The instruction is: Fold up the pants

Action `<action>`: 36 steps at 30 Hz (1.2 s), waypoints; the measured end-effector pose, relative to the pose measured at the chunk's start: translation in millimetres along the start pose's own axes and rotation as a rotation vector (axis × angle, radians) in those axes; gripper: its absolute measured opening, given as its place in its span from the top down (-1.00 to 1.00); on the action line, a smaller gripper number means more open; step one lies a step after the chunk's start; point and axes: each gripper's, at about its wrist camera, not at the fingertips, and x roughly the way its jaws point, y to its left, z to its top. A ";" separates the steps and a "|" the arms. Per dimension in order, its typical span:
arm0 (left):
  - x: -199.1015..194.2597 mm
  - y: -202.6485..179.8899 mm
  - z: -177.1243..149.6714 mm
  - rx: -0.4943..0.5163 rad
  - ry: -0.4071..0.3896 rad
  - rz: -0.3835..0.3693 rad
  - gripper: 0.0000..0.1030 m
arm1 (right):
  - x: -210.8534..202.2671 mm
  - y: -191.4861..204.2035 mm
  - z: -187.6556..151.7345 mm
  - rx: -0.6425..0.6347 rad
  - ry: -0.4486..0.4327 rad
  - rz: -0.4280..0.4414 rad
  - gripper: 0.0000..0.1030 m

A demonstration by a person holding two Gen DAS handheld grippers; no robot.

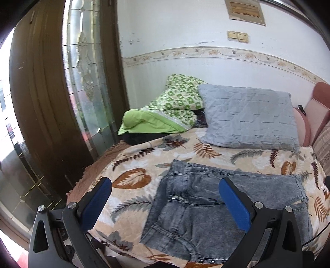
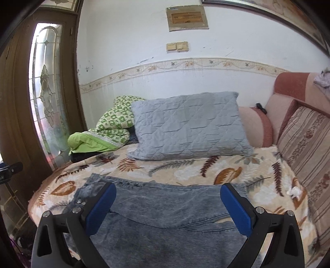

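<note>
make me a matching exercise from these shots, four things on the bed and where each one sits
Things:
1. pants
2. grey pillow
3. green quilt
4. striped cushion

Places:
A. along the bed's right edge
B. bunched in the far left corner by the door
C. flat on the leaf blanket, nearest the grippers
D. at the far end, leaning toward the wall

Pairs: 1-C, 2-D, 3-B, 4-A

Near edge of jeans (image 2: 165, 237) ran off the bottom of both wrist views. Dark cloth (image 1: 140, 137) lay mostly hidden under green quilt (image 1: 165, 117). Wall panel (image 2: 187, 18) lettering unreadable.
</note>
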 end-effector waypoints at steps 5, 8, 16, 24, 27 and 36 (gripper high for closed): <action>4.3 -56.2 3.3 0.068 0.010 -0.121 -1.00 | -38.0 -37.1 8.2 -0.021 -0.061 -0.162 -0.98; 9.1 -100.6 3.2 0.139 0.033 -0.207 -1.00 | -69.8 -66.1 9.6 -0.044 -0.099 -0.291 -0.98; 8.7 -221.0 -3.8 0.329 0.095 -0.388 -1.00 | -149.7 -140.5 7.8 -0.026 -0.129 -0.570 -0.98; -38.2 -297.3 6.4 0.453 0.000 -0.464 -1.00 | -214.9 -190.0 2.4 0.001 -0.144 -0.716 -0.98; -49.9 -311.9 5.8 0.481 -0.009 -0.475 -1.00 | -221.4 -204.9 0.1 0.056 -0.139 -0.695 -0.98; -50.5 -307.9 3.4 0.524 -0.020 -0.416 -1.00 | -199.6 -201.7 -5.9 0.101 -0.107 -0.590 -0.98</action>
